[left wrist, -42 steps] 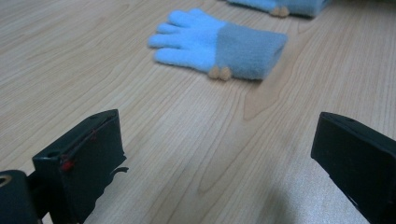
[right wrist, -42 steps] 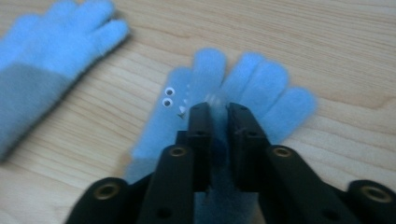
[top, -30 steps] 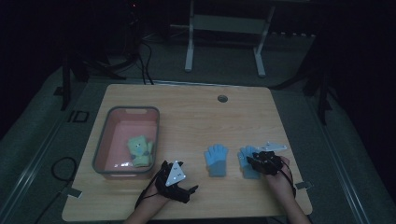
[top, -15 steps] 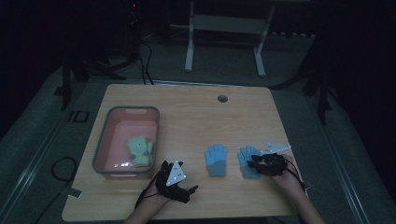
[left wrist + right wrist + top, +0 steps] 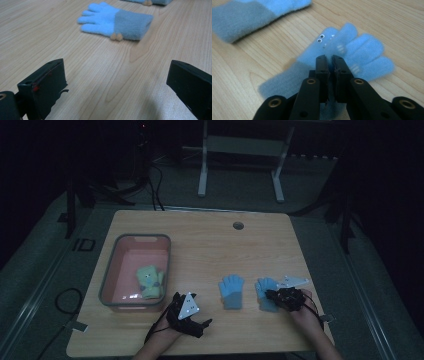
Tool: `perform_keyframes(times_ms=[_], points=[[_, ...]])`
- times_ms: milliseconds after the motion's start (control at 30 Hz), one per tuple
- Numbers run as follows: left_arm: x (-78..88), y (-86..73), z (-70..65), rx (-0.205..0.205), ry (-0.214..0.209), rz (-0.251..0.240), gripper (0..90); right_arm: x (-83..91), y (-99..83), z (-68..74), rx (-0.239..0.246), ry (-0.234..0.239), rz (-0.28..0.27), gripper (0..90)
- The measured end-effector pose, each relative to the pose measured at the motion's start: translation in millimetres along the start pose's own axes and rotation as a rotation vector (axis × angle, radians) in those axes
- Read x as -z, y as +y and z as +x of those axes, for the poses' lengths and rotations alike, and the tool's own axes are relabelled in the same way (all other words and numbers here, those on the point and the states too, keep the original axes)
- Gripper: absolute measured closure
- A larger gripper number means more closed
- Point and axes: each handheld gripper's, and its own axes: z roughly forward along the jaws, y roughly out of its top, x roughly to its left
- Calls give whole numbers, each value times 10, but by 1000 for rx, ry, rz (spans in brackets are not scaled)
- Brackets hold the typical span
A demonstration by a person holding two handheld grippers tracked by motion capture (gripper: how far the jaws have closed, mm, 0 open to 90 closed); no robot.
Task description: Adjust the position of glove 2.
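Two blue gloves with grey cuffs lie side by side on the wooden table. The left glove (image 5: 231,290) (image 5: 115,21) lies flat, ahead of my left gripper (image 5: 199,321) (image 5: 115,77), which rests open near the table's front edge with bare wood between its jaws. The right glove (image 5: 262,287) (image 5: 362,50) has small googly eyes. My right gripper (image 5: 271,295) (image 5: 329,58) is shut on it near the cuff, and the glove looks blurred in the right gripper view. The left glove's cuff (image 5: 249,15) shows at that view's top left.
A pink bin with a grey rim (image 5: 107,270) stands at the table's left and holds a yellow-green glove (image 5: 150,281). A round cable hole (image 5: 238,225) sits near the far edge. A metal stand (image 5: 240,145) is on the floor beyond the table.
My right gripper and hand have shifted a little to the right over the right glove. The left gripper and left glove have stayed put.
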Motion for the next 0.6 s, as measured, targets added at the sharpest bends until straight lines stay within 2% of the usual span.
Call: perform_keyframes(times_ms=[33, 133, 233, 333, 400, 433, 467, 500, 600], points=[[1, 0, 1, -3, 2, 3, 29, 3, 9, 7, 4, -6, 4, 852], [1, 0, 1, -2, 1, 1, 29, 29, 44, 13, -37, -6, 4, 860], [0, 1, 1, -5, 2, 4, 29, 97, 125, 31, -63, -6, -18, 861], [1, 0, 0, -1, 0, -1, 29, 198, 247, 66, -60, -27, -48, 862], [2, 0, 1, 1, -3, -3, 29, 271, 341, 76, -77, -19, -71, 862], [3, 0, 1, 1, -2, -3, 29, 335, 425, 95, -79, -33, -93, 862], [3, 0, 1, 0, -2, -3, 29, 335, 425, 95, -79, -33, -93, 862], [3, 0, 2, 1, -3, -3, 29, 411, 532, 129, -85, -36, -117, 862], [4, 0, 5, 0, -3, -4, 29, 458, 619, 167, -71, -36, -130, 861]])
